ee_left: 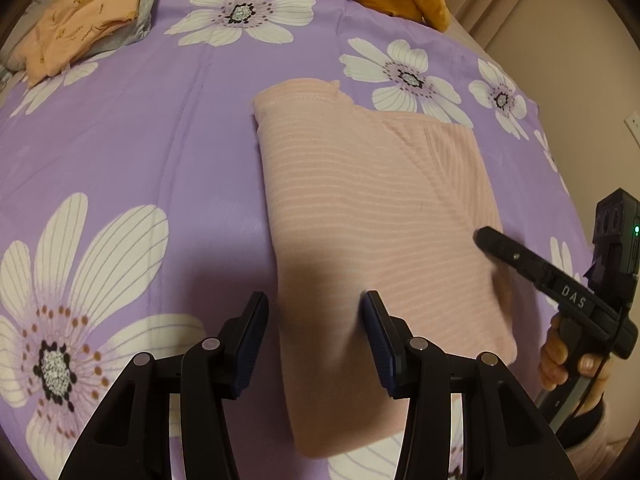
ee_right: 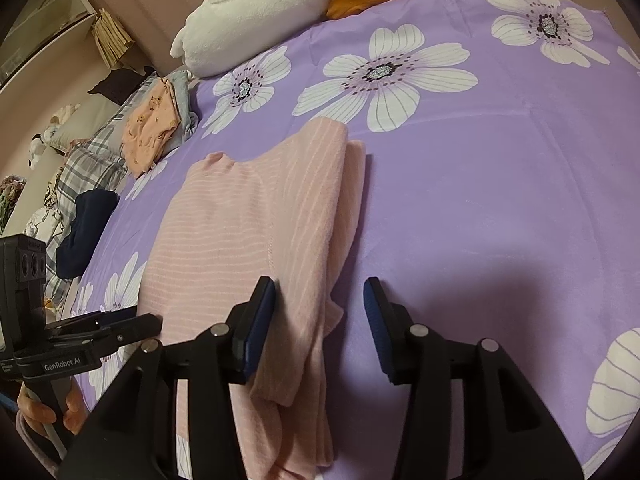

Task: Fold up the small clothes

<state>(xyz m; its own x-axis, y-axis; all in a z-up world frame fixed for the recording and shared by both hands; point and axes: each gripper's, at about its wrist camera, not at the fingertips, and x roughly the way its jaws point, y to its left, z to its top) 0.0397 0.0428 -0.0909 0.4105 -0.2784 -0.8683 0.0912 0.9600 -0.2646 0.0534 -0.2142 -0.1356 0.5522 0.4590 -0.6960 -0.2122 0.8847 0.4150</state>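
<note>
A pink striped garment (ee_left: pixel 372 208) is lying folded on the purple flowered bedspread (ee_left: pixel 160 140), toward the near edge of the bed. The left tool (ee_left: pixel 316 340) is hovering with jaws apart over the garment's near left edge, gripping nothing. The right tool (ee_right: pixel 320 328) is standing open over the garment's right edge, pads clear of the cloth.

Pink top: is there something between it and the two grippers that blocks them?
Nothing visible blocks them. The pink top lies folded on the bedspread. The left gripper straddles its near left edge and the right gripper its right edge, both open with bare fabric ahead.
</note>
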